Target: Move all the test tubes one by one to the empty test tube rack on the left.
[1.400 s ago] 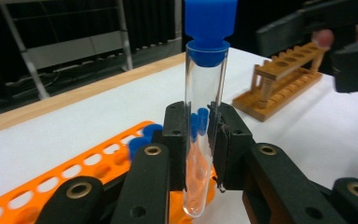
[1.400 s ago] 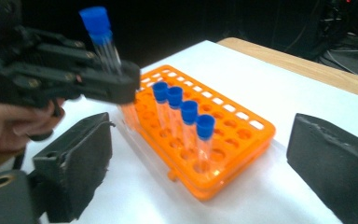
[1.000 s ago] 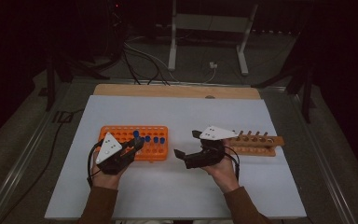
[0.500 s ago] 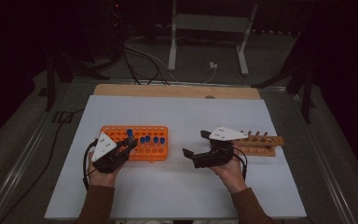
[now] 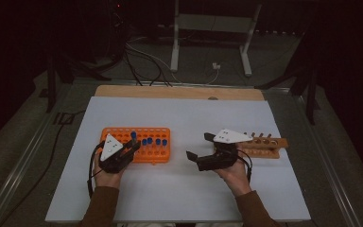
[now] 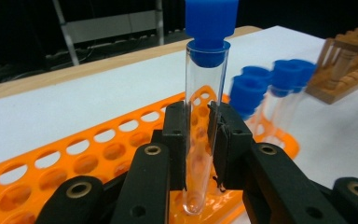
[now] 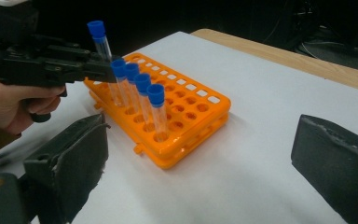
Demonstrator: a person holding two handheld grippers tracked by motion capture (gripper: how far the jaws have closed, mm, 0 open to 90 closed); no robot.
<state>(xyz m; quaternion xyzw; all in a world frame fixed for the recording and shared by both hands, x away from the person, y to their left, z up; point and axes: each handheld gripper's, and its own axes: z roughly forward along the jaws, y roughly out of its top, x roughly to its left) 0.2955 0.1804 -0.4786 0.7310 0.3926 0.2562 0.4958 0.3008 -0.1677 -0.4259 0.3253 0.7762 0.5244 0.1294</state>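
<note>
White table [image 5: 179, 194], wooden strip along far edge. Dark floor with cables [image 5: 142, 52] and a metal stand [image 5: 208, 28] beyond.

Orange rack [image 5: 158, 152] on table's left half, rows of round holes, most vacant. Wooden rack [image 5: 264, 147] on table's right half, well apart from orange one, partly behind right gripper.

Left gripper [image 6: 198, 140] at near left corner of orange rack, gripped by left hand [image 5: 105, 176]. Jaws pressed in on a clear tube [image 6: 204, 107], pads [image 6: 175, 135] clamping the glass on both sides at about mid-height. Tube upright, blue cap [image 6: 212, 21] on top, rounded bottom just above or in rack's top plate; contact with a hole: cannot tell. In right gripper view, same tube [image 7: 103, 49] standing higher than its neighbours, slightly tilted, at end of the row.

Right gripper [image 5: 199, 147] held by right hand [image 5: 234, 172] over bare table between the two racks, pointing left toward orange rack. Jaws spread wide, nothing between them; in right gripper view one black jaw at each lower corner, open table between.

Four more capped tubes [image 7: 140, 100] seated in a row in orange rack, just beside the held tube, all upright, blue caps level with one another.
</note>
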